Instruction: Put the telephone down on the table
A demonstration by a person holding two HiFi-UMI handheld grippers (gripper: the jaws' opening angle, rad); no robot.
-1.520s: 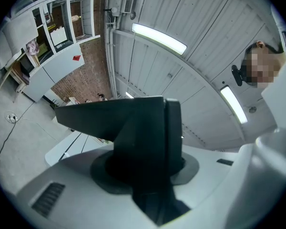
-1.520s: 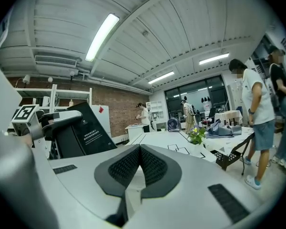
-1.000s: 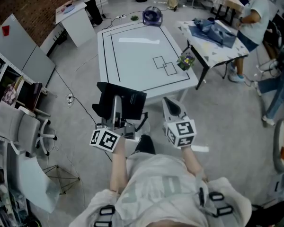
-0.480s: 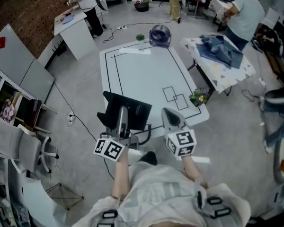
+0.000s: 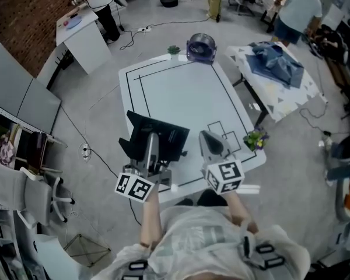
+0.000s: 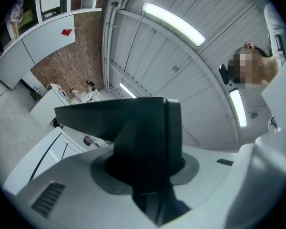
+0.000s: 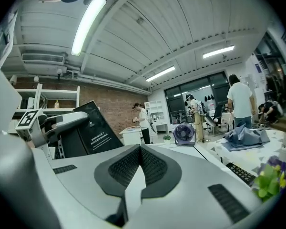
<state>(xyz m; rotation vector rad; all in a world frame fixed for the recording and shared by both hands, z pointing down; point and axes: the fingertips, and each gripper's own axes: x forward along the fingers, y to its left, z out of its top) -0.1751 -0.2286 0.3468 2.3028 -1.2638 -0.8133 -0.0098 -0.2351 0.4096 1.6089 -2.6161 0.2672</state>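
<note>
Just changed: the desk is now seen directly under both grippers in the head view, whereas a second ago it was seen well ahead across open floor. Its near edge has been reached.
Telephone: a black, flat, slab-like body is carried above the near left part of the desk and is not yet set down. White print on its face is caught in the right gripper view, too small to be read.
Left gripper: the jaws are kept partly apart by the telephone, which is pinched between them. The grip is seen unchanged across the last second.
Right gripper: the jaws are pressed together with nothing between them. It is held just beside the telephone, on its right, over the desk's near edge.
Desk contents: a white top marked with black lines is shown. A fan and a small green plant are placed at the far edge, and a flowering plant at the near right corner.
Meaning for the task: the carry is judged to be finished or nearly so, and only the lowering and release are left.
Caution: the telephone is gripped low on one side, so it could tip if it is let go before it is rested flat.
</note>
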